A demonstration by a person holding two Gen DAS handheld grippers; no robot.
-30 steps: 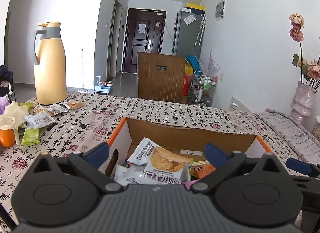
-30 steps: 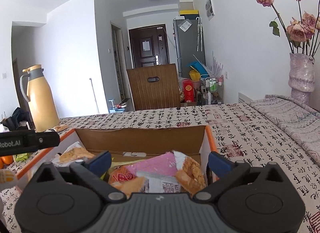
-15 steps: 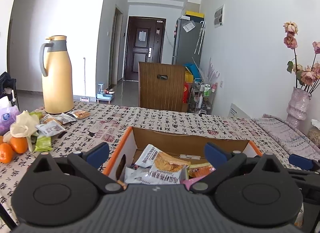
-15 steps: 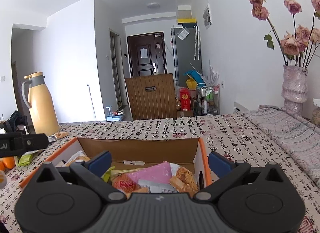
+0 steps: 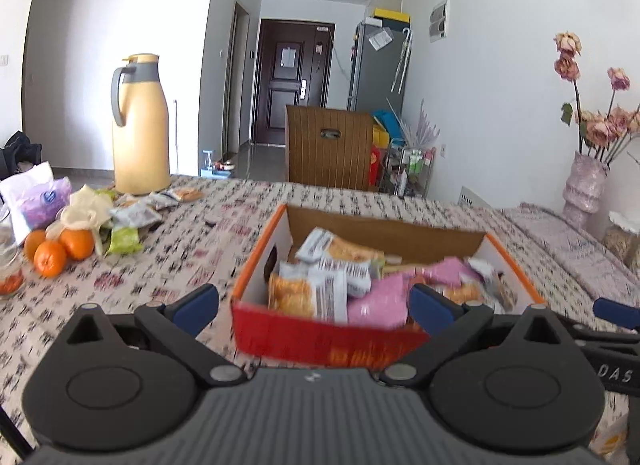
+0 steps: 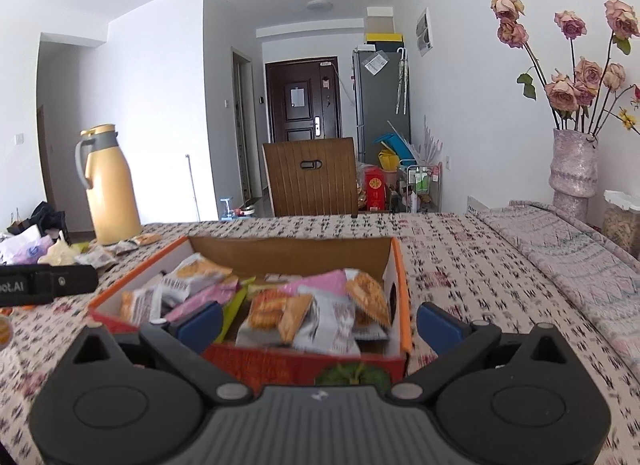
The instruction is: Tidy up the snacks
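Snacks: I am counting most packets as already lying heaped in the cardboard box [image 5: 262,265] at mid-table, with the pink wrapper [image 5: 380,301] on top. Remainder: loose packets [image 5: 136,217] are sitting well apart at the far left, near the yellow thermos [image 5: 138,125] and oranges [image 5: 60,251], awaiting collection, as I judge it. Tongs: I am holding my left gripper [image 5: 314,303] and right gripper [image 6: 318,323] wide open, gripping and touching nothing.

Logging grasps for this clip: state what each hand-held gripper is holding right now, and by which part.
Nothing is held. The left hand-held gripper and the right hand-held gripper are both open and empty, in front of the snack box.
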